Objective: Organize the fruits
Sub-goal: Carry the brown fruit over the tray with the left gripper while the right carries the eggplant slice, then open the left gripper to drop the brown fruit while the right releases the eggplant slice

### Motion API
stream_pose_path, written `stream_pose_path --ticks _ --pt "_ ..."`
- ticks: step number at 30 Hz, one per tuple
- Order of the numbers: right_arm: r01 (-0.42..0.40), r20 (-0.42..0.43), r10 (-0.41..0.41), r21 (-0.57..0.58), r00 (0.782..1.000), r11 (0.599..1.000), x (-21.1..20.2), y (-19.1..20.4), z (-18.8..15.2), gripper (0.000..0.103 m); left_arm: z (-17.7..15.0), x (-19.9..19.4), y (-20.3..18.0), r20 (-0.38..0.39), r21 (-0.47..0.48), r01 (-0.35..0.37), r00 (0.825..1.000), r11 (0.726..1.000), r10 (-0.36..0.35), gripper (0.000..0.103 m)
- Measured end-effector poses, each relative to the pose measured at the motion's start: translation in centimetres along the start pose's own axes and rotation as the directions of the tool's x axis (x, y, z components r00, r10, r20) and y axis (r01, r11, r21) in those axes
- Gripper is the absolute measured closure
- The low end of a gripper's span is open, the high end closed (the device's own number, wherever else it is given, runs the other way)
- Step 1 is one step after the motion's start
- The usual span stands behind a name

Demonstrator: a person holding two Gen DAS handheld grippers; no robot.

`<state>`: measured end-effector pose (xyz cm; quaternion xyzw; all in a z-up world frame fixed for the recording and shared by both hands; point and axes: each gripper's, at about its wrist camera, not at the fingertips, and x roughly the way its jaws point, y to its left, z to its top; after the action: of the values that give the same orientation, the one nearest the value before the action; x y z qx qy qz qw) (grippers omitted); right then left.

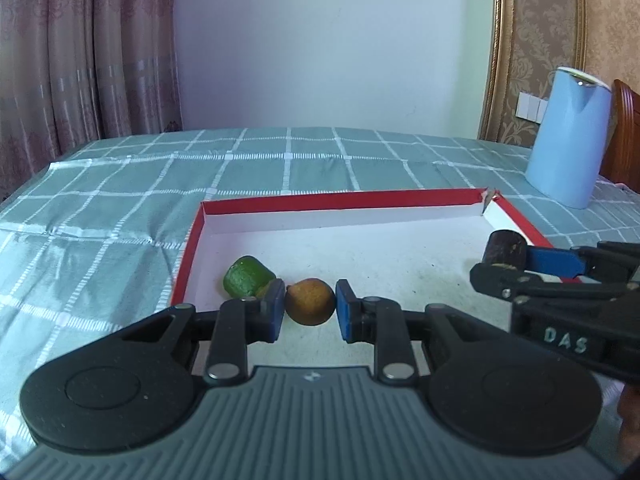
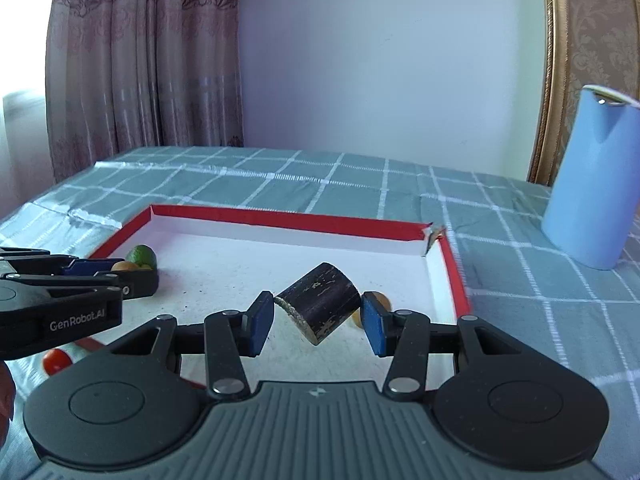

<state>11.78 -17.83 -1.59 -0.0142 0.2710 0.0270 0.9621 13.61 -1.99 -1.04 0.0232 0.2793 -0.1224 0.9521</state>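
In the left wrist view, my left gripper (image 1: 310, 312) is shut on a round brown fruit (image 1: 310, 300), low over the near left part of the red-rimmed white tray (image 1: 320, 202). A green fruit (image 1: 246, 276) lies in the tray just behind my left pad. In the right wrist view, my right gripper (image 2: 318, 318) is shut on a dark purple cane piece (image 2: 320, 304), held tilted above the tray floor (image 2: 240, 264). A small yellowish fruit (image 2: 383, 300) peeks out behind its right pad. The cane piece (image 1: 503, 249) also shows at the right of the left view.
A tall light-blue jug (image 1: 568, 140) stands on the checked tablecloth (image 1: 120, 200) beyond the tray's far right corner. A small red fruit (image 2: 56, 361) lies outside the tray by its near left edge. Curtains and a wall stand behind the table.
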Motion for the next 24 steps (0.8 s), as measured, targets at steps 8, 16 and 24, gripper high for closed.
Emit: stream_pose_path --ticks 8,16,24 --pt "0.004 -0.041 -0.003 0.013 0.999 1.0 2.3 0.0 0.2 0.056 0.3 2.6 -0.1 -0.044 -0.002 -0.026 0.999 1.0 0.026 0.079" --pt "-0.001 -0.052 0.001 -0.012 0.999 1.0 3.3 0.7 0.3 0.056 0.4 4.0 0.0 -0.081 -0.01 -0.027 0.996 1.0 0.026 0.078" --pt "-0.01 -0.076 0.011 0.01 0.997 1.0 4.2 0.5 0.2 0.056 0.1 4.0 -0.3 -0.068 0.013 -0.03 0.997 0.999 0.031 0.068"
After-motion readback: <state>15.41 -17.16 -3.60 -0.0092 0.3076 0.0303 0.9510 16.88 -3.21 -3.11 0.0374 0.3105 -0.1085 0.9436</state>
